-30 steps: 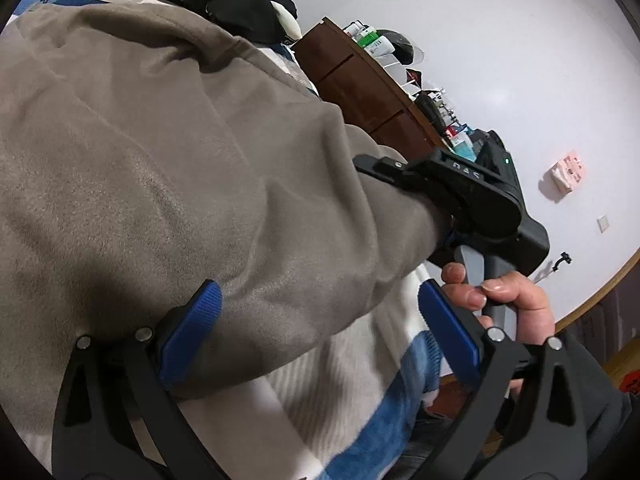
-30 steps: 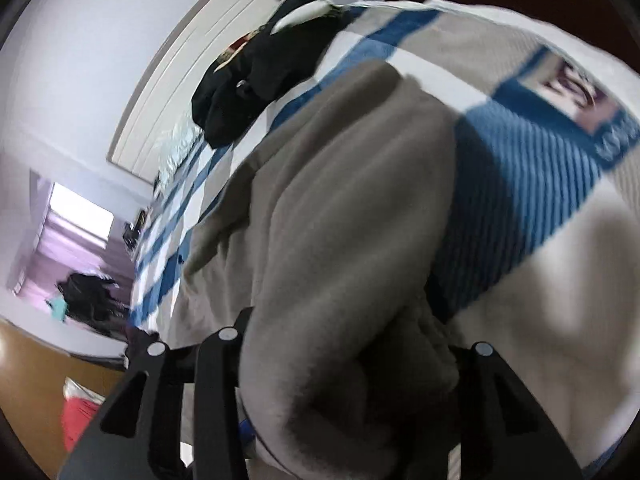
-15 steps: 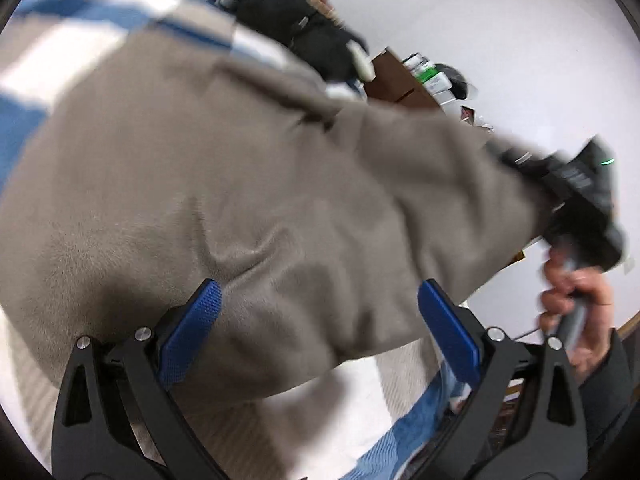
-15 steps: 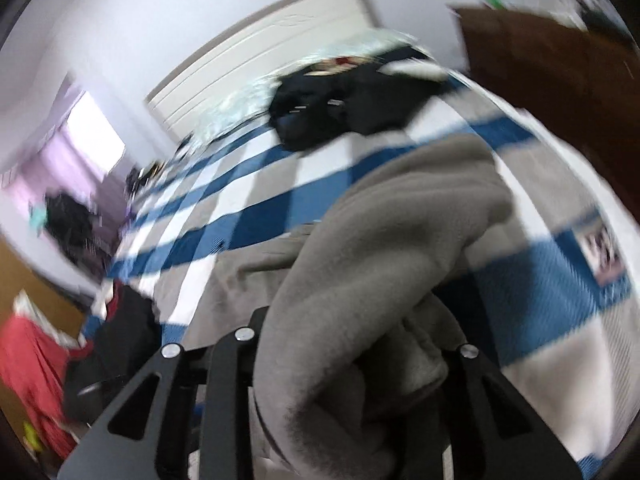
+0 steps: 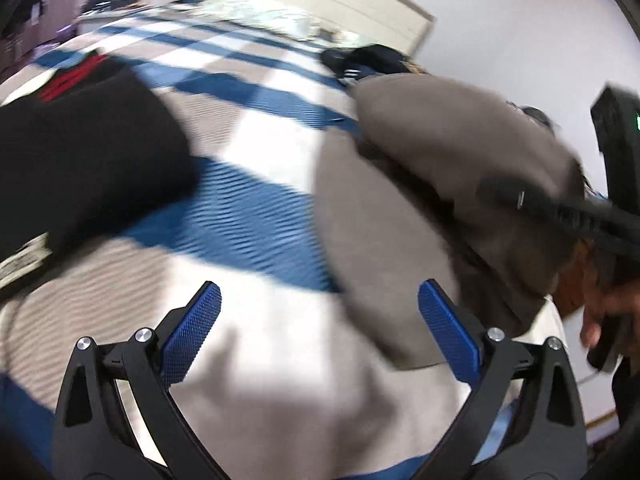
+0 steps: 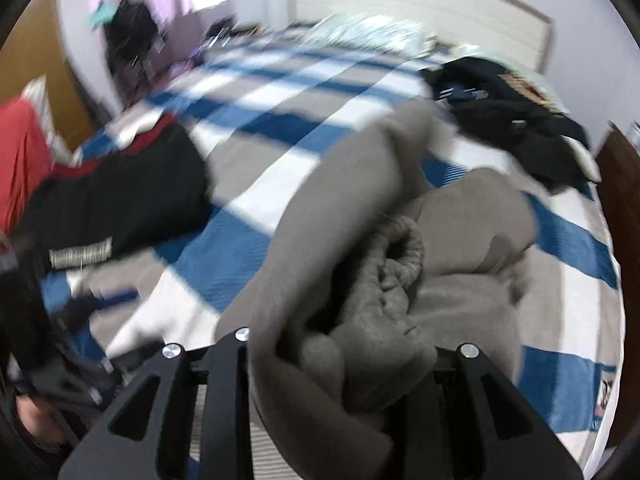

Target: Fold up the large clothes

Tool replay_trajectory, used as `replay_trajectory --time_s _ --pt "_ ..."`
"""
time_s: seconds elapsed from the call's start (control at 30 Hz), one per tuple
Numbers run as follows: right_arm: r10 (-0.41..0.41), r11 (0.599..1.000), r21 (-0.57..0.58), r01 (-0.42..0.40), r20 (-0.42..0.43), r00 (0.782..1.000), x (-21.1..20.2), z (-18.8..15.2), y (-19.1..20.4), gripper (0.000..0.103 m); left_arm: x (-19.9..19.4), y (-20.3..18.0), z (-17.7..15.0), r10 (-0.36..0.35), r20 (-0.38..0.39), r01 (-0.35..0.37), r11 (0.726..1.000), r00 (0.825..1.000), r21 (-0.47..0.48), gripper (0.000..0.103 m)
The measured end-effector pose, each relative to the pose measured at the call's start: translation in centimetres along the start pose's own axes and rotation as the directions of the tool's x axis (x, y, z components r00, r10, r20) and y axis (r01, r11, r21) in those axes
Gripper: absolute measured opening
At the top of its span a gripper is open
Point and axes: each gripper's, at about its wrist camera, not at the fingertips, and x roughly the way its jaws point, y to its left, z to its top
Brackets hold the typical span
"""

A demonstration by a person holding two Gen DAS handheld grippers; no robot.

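Right wrist — jaws apparently clamp taupe garment [image 6: 360, 280].

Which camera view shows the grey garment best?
The right wrist view: the grey garment fills its centre, bunched between the right gripper. The left wrist view shows only one blurred side beyond the open left gripper.

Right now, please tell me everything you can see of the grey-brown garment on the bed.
The grey-brown garment looks like soft fleece, thick and matte. It is bunched, not flat: a long fold rises toward the headboard, and a ribbed cuff or hem curls in the middle. One end is gathered between the fingers of the right tool, which is shut on it. The rest lies on the blue, white and beige checked bedcover. The open left tool does not hold it.
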Motion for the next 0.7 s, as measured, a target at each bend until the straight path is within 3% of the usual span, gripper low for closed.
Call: replay_trajectory --time_s 0.13,0.2,0.27,0.3,0.37,0.47,0.63,0.7 --pt "-0.033 0.995 -0.096 0.023 -0.103 0.994 5.4 -2.4 5.1 0.032 -0.3 3.7 -0.7 0.066 -0.031 -0.068 0.996 0.997 -0.062 0.096" --pt "-0.036 0.998 -0.059 0.032 -0.062 0.997 6.4 -3.1 5.3 0.043 -0.1 4.6 -0.9 0.067 -0.047 -0.071 0.993 0.997 -0.093 0.096" --pt "0.02 0.999 -0.036 -0.02 0.017 1.0 5.3 -3.2 5.5 0.083 0.4 4.6 -0.8 0.056 -0.052 -0.061 0.993 0.997 -0.105 0.096" --pt "0.049 0.998 -0.045 -0.047 0.037 0.998 4.8 -3.3 5.8 0.092 0.3 4.4 -0.8 0.049 -0.051 -0.055 0.993 0.997 -0.105 0.096" --pt "0.039 0.996 -0.078 -0.034 0.06 0.997 3.4 -3.7 6.1 0.095 0.4 4.3 -0.4 0.023 -0.034 -0.027 0.993 0.999 -0.116 0.097" --pt "0.168 0.984 -0.07 -0.161 0.106 0.98 0.1 -4.7 4.6 0.096 0.0 5.1 -0.4 0.007 -0.009 -0.008 0.99 1.0 -0.142 0.097" --pt "0.325 0.94 0.04 -0.34 0.206 0.923 -5.8 -6.2 0.8 0.098 -0.4 4.2 0.4 -0.048 0.023 0.05 0.989 0.999 -0.142 0.097" --pt "0.379 0.907 0.08 -0.413 0.269 0.885 -8.2 -6.6 -1.0 0.098 -0.2 3.2 0.5 -0.071 0.029 0.074 0.989 0.997 -0.128 0.097"
